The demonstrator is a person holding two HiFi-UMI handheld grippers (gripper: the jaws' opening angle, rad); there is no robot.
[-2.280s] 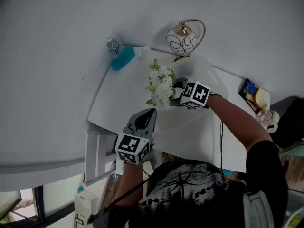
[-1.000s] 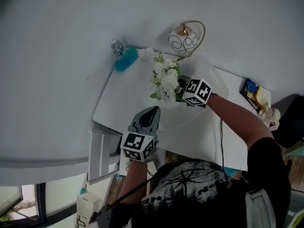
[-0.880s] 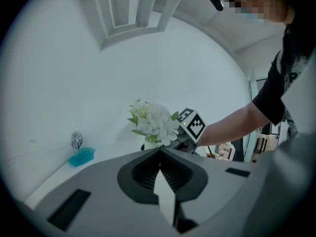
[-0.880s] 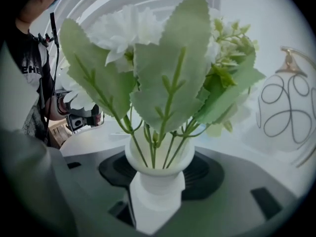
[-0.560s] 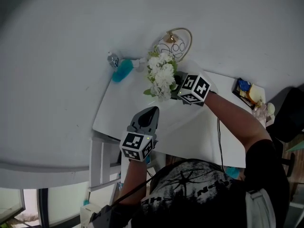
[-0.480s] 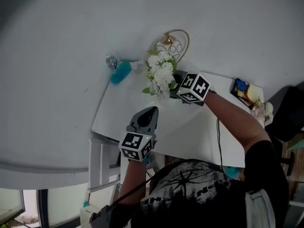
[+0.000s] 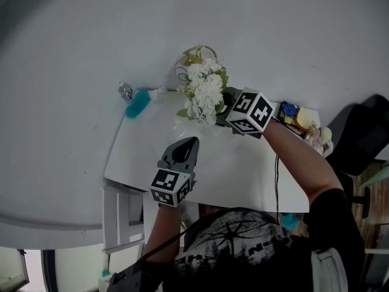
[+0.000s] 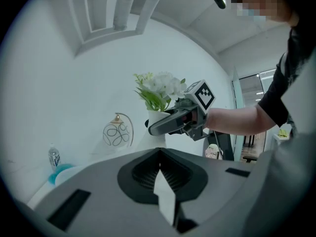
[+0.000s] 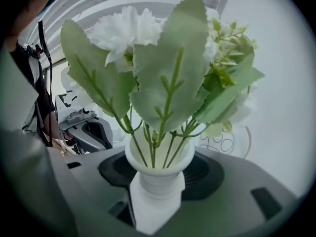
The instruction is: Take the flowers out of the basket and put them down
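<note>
Your right gripper [image 9: 158, 191] pinches the neck of a white ribbed vase [image 9: 157, 174] holding white green-leaved flowers [image 7: 203, 93]; your left gripper [image 8: 161, 179] is pressed together, empty.

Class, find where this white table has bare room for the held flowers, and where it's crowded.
Bare: the middle of the table, between the left gripper and the right-end clutter. Crowded: the back edge, by the blue duster and wire ornament.
</note>
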